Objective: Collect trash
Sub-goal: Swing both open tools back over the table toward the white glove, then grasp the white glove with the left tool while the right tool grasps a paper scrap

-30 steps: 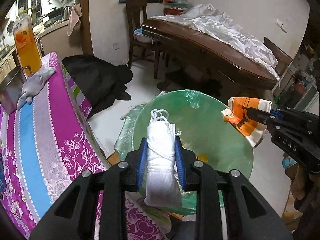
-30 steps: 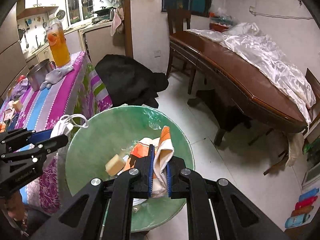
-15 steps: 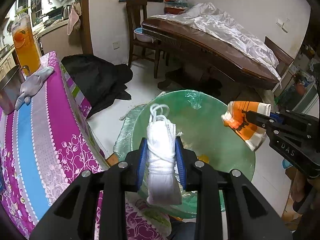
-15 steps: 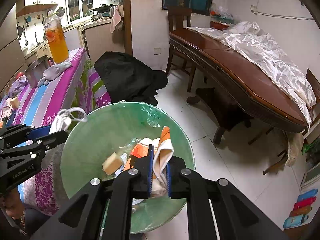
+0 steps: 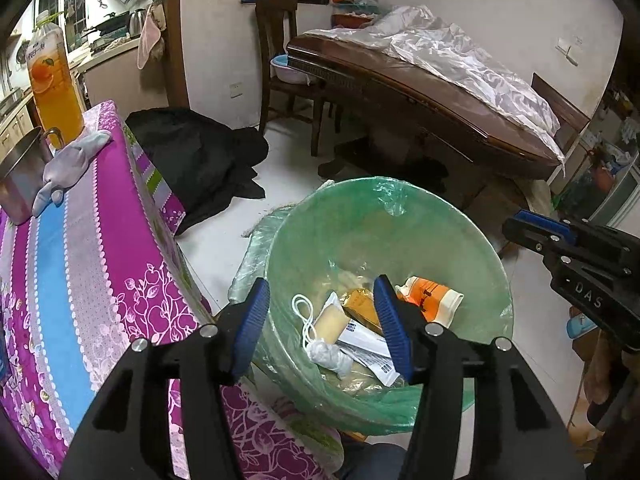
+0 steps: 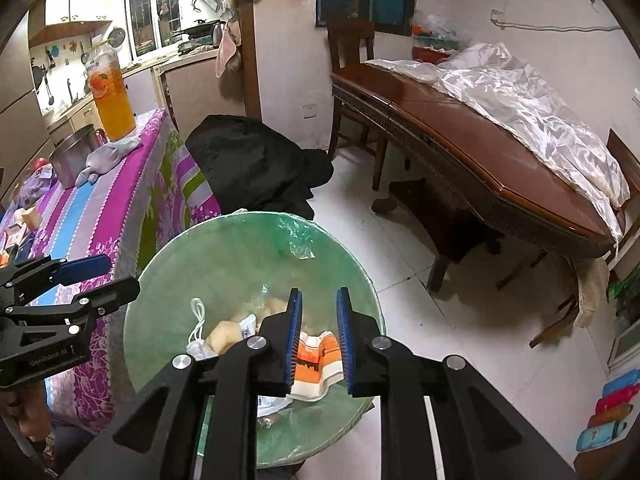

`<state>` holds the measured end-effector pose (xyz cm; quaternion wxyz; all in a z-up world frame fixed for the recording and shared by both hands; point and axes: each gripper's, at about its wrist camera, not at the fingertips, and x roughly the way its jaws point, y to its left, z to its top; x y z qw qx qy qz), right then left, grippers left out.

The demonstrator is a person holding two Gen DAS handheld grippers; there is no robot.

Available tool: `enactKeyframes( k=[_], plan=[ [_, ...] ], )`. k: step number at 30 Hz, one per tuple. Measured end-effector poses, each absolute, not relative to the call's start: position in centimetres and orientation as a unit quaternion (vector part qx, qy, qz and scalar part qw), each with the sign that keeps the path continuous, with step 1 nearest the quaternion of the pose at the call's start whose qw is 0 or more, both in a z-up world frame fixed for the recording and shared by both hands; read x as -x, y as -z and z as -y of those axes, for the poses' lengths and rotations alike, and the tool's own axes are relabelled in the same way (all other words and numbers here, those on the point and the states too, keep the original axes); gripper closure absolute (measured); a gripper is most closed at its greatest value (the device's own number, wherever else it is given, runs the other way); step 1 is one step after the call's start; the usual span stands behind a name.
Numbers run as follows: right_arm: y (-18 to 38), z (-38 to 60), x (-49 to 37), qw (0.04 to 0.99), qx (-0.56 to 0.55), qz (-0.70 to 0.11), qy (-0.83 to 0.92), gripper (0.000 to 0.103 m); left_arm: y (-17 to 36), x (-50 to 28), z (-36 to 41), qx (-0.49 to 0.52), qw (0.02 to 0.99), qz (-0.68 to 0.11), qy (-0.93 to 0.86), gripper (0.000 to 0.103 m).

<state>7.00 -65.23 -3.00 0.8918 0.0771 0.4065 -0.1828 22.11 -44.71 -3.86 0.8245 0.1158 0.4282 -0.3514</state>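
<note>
Left wrist view looks down into the bin (image 5: 492,264), lined with a green plastic bag and standing on the floor just beside the tabletop (image 5: 100,248) with its purple striped cloth. Over it the left gripper (image 5: 320,320) has its jaws well apart and opening, with nothing between them. Directly below, at the bottom of the bin, lie a white face mask (image 5: 326,354) with its ear loops, a yellowish block (image 5: 330,322), a printed paper packet (image 5: 368,346) and an orange-and-white wrapper (image 5: 430,298).

At the right edge, the right gripper (image 5: 536,230) hangs over the bin's far rim. In its own view, the right gripper (image 6: 318,338) shows a narrow gap that is opening, and the wrapper (image 6: 316,360) appears below it in the bin, not pinched.

Judging by this, both pieces have gone in and this round of collecting is done. What is left seems to sit on the tabletop's far left end, where small packets and scraps (image 6: 28,216) show, too small to identify. A pot (image 5: 20,184), a grey cloth (image 5: 66,168) and a tall bottle of orange drink (image 5: 54,92) also stand there; they do not look like rubbish.
</note>
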Motion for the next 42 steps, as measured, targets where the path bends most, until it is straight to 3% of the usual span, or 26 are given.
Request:
enactKeyframes(
  k=[5, 7, 13, 31, 35, 42],
  plan=[
    [1.9, 63.7, -6.2, 0.904, -0.08, -0.383, 0.172, 0.082, 3.7, -22.0, 43.2, -0.114, 0.827, -0.425, 0.349, 0.051],
    [1.3, 62.4, -5.8, 0.914, -0.08, -0.364, 0.16, 0.073, 3.4, -21.7, 42.0, -0.114, 0.833, -0.419, 0.344, 0.051],
    [0.2, 54.7, -6.1, 0.944, -0.075, -0.311, 0.076, 0.062, 2.3, -22.0, 35.0, -0.102, 0.855, -0.401, 0.313, 0.047],
    [1.0, 24.6, -18.3, 0.913, -0.008, -0.334, -0.232, 0.062, 0.8, -27.0, -1.6, 0.079, 0.917, -0.389, 0.044, 0.046],
    [0.8, 18.7, -20.9, 0.899, 0.001, -0.338, -0.278, 0.063, 1.6, -27.7, -8.1, 0.08, 0.912, -0.402, 0.032, 0.046],
    [1.8, 11.5, -26.0, 0.881, -0.004, -0.35, -0.318, 0.064, 3.6, -29.2, -14.6, -0.01, 0.906, -0.418, 0.07, 0.046]
  ],
)
